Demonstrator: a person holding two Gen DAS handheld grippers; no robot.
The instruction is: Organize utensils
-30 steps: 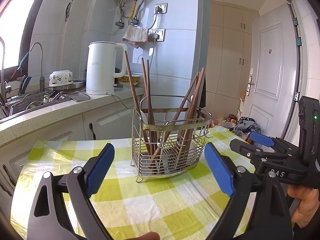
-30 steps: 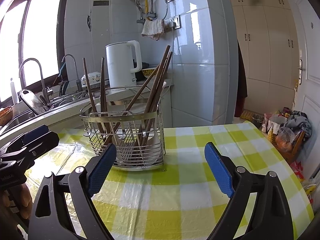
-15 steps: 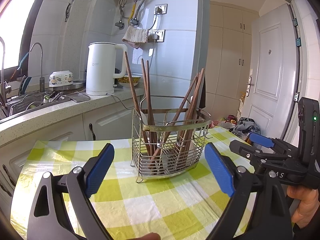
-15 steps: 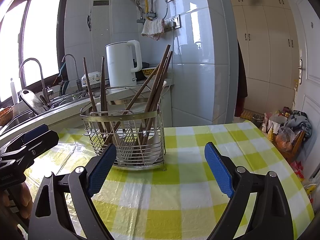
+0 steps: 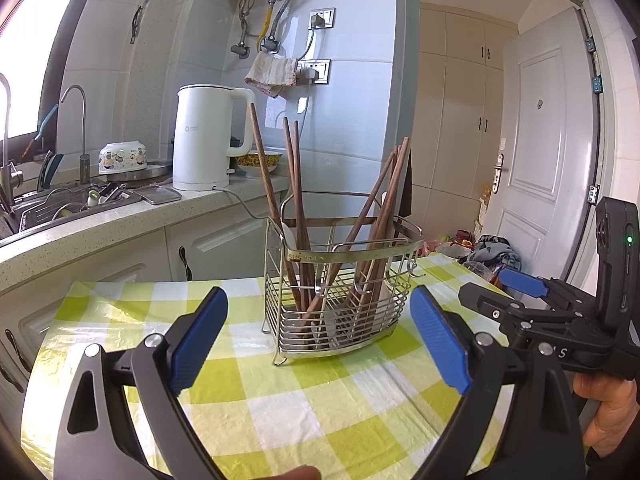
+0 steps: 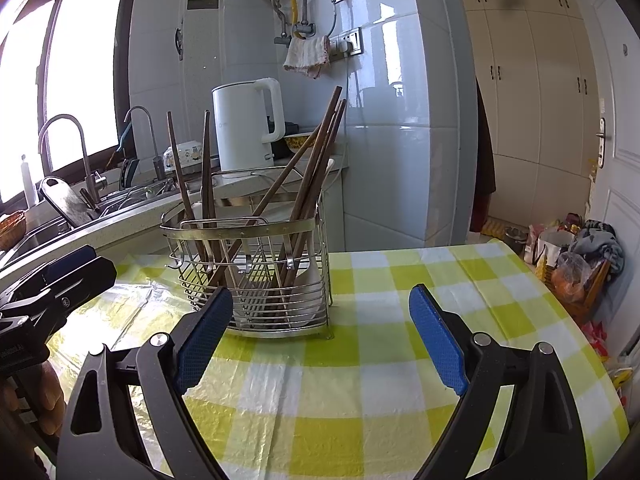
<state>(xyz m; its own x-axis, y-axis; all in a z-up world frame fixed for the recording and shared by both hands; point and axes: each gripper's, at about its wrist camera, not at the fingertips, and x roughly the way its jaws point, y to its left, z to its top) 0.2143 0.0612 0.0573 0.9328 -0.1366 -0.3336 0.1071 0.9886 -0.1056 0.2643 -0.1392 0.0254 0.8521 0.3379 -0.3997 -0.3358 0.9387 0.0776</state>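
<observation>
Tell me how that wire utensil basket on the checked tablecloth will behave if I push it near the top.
The wire basket looks light, and the chopsticks stand tall and lean outward, so it may tip rather than slide. Its small feet could catch on the wrinkled tablecloth. The chopsticks sit loose and would probably shift and rattle.

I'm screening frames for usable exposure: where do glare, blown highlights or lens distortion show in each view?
Left wrist view: the window at the top left edge is blown white, and the white panelled door bows from fisheye curvature. Right wrist view: the window is overexposed, and the glossy yellow-checked tablecloth glares.
</observation>
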